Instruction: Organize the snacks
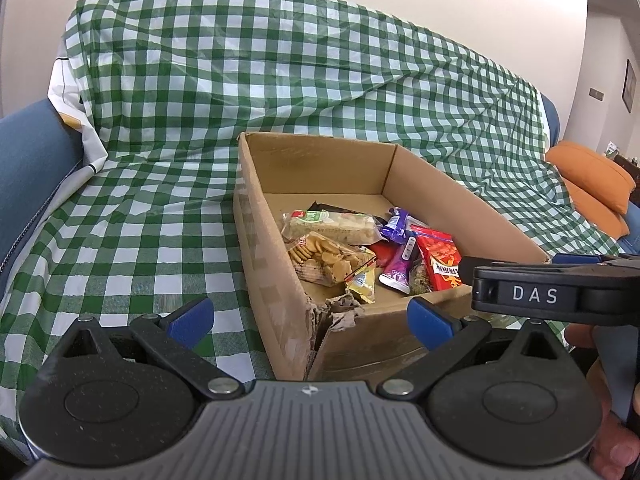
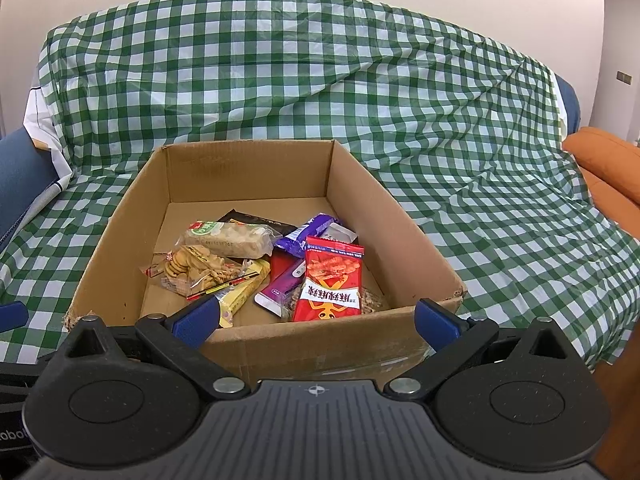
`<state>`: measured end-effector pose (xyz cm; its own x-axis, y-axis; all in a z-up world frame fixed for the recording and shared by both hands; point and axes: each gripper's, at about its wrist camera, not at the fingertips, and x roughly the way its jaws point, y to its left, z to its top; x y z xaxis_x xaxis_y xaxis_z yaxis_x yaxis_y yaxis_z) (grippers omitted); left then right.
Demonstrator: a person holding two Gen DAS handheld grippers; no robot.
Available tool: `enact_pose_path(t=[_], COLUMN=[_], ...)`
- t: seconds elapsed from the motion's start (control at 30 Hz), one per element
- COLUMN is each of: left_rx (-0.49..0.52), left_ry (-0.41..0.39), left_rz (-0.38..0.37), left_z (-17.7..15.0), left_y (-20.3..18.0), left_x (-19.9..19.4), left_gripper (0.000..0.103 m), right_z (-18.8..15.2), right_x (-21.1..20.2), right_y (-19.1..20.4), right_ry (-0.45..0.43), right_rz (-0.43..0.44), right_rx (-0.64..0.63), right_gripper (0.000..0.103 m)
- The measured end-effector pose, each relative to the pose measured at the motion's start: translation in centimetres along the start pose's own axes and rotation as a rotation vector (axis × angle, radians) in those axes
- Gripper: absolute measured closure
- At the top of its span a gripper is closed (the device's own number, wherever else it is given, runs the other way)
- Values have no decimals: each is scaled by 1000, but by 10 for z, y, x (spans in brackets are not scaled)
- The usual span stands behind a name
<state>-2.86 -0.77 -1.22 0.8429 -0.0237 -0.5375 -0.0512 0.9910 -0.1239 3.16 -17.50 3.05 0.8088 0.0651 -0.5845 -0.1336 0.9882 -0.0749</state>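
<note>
An open cardboard box (image 1: 272,248) (image 2: 120,232) sits on a green-checked cloth. Inside lie several snack packs: a clear bag of round crackers (image 1: 326,258) (image 2: 196,268), a rice-cake pack (image 1: 336,226) (image 2: 232,238), a red pack (image 1: 438,258) (image 2: 332,280), purple packs (image 1: 394,226) (image 2: 308,232) and a yellow pack (image 2: 244,294). My left gripper (image 1: 310,316) is open and empty, in front of the box's torn near corner. My right gripper (image 2: 316,320) is open and empty at the box's near wall; its side shows at the right of the left wrist view (image 1: 552,292).
The checked cloth (image 1: 160,208) (image 2: 500,220) drapes a blue sofa (image 1: 28,176) and its backrest. An orange cushion (image 1: 592,172) (image 2: 608,160) lies at the right end. The wall is behind.
</note>
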Motion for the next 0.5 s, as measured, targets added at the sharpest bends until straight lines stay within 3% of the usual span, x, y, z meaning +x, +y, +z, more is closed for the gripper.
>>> enact_pose_path(t=[0.5], left_rx=[9], left_ry=[-12], left_rz=[-14], left_z=[-1], left_y=[-4], left_x=[-1], left_gripper=[0], right_z=[0], right_x=[0], right_y=[1], right_ry=[-2], right_rz=[2], right_rx=[4], right_gripper=[1])
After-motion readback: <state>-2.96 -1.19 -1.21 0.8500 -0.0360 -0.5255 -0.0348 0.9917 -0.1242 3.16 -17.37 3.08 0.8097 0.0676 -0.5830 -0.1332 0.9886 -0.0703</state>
